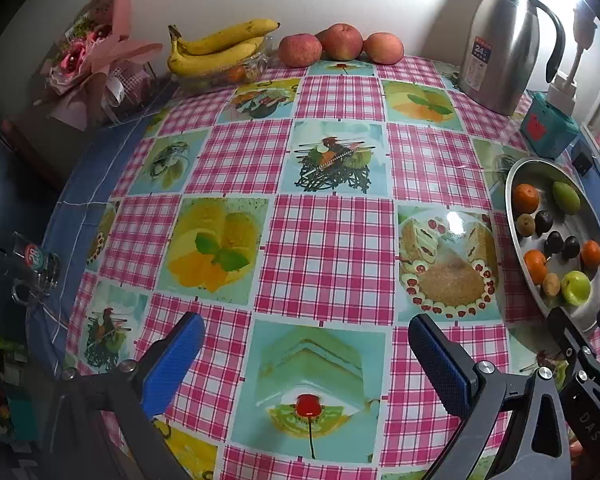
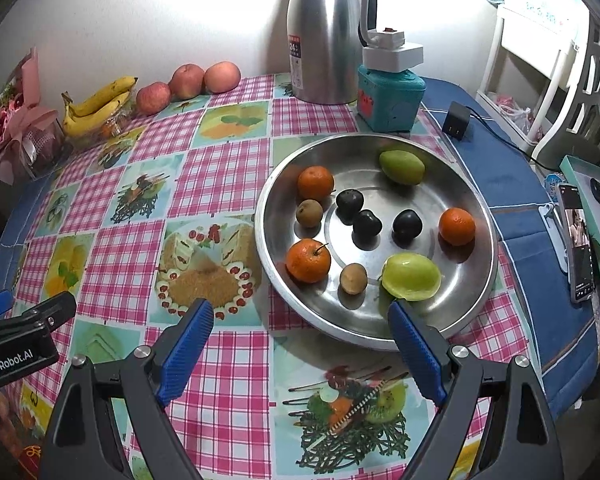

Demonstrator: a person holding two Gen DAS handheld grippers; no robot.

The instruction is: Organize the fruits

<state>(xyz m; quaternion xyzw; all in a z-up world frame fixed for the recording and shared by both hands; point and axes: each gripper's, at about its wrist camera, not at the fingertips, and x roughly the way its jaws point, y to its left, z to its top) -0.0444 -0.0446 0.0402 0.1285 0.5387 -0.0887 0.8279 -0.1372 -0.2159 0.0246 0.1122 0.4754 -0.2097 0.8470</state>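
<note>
A steel bowl (image 2: 340,152) on the checked tablecloth holds three oranges (image 2: 308,260), three dark plums (image 2: 367,224), two green fruits (image 2: 411,276) and two small brown fruits (image 2: 353,278). My right gripper (image 2: 300,308) is open and empty at the bowl's near rim; its right fingertip (image 2: 398,314) overlaps the rim below a green fruit. My left gripper (image 1: 306,322) is open over bare tablecloth, left of the bowl (image 1: 540,168). Bananas (image 1: 220,46) and three apples (image 1: 342,42) lie along the far wall.
A steel thermos (image 2: 324,40), a teal box (image 2: 388,100) and a black charger (image 2: 456,120) stand behind the bowl. A phone (image 2: 578,240) lies at the right edge. A pink bouquet (image 1: 88,52) and a glass dish under the bananas sit far left.
</note>
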